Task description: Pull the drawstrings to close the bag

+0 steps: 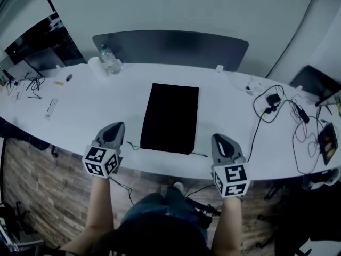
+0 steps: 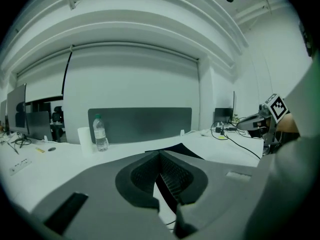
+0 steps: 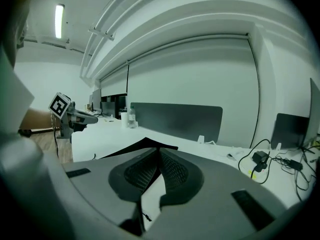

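Two drawstrings trail from the near end of the black bag. One drawstring runs off to the left and the other drawstring to the right. Neither is held yet, so the task looks to be at its start, in the approach before the first grasp.

The bag lies flat in the middle of the table, with its mouth toward the near edge. The left gripper sits just beside the bag's near left corner, and the right gripper is near its near right corner. Each gripper's own view shows the jaws closed tip to tip with nothing between them, and only the bag's dark edge beyond.

The next move probably calls for both sets of jaws to open. Each would then drop onto its thin cord close to the bag's hem, pinch it, and draw outward, left and right. The cords are fine and lie flat on the tabletop, so a low, exact pinch will likely be needed.

The table is long, white and curved. A water bottle and a white cup stand at its far left, with a power strip nearer on that side. Loose cables lie at the right. A grey divider panel stands along the far edge against a pale wall, and wood-look flooring shows below the near edge.
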Tool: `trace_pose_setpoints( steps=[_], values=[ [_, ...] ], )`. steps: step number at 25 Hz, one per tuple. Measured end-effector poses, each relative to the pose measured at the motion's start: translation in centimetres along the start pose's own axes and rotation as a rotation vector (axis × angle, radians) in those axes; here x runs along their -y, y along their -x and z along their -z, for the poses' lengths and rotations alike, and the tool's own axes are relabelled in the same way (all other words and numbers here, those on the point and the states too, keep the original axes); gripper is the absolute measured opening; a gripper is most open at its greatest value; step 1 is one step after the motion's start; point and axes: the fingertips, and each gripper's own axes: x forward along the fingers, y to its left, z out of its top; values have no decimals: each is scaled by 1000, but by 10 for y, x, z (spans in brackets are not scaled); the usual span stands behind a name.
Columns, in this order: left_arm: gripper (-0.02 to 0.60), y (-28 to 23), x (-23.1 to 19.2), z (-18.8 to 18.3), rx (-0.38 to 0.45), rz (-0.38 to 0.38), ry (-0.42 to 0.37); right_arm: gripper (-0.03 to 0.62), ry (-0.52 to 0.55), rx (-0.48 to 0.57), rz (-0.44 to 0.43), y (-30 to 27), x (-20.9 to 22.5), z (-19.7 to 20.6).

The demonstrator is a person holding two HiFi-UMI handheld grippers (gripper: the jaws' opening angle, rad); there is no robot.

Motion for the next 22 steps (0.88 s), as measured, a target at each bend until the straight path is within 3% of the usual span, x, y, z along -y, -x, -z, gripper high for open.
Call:
trace_pose_setpoints(
  steps=[2, 5, 7, 14, 22],
  values=[
    [-1, -6, -2, 7, -28, 26, 17, 43, -11, -40, -28, -5, 1, 11],
    [134, -10, 0, 19, -89, 98, 17, 94, -20, -100, -74, -11, -2, 24],
    [164, -10, 3, 31, -145, 159, -14, 138, -21, -146, -100, -14, -5, 35],
    [166, -1, 6, 90, -389, 392, -159, 126, 60, -358, -173, -11, -21, 70],
    [161, -6, 3, 143, -600, 621, -336, 101, 83, -481, -241, -12, -31, 108]
  ],
)
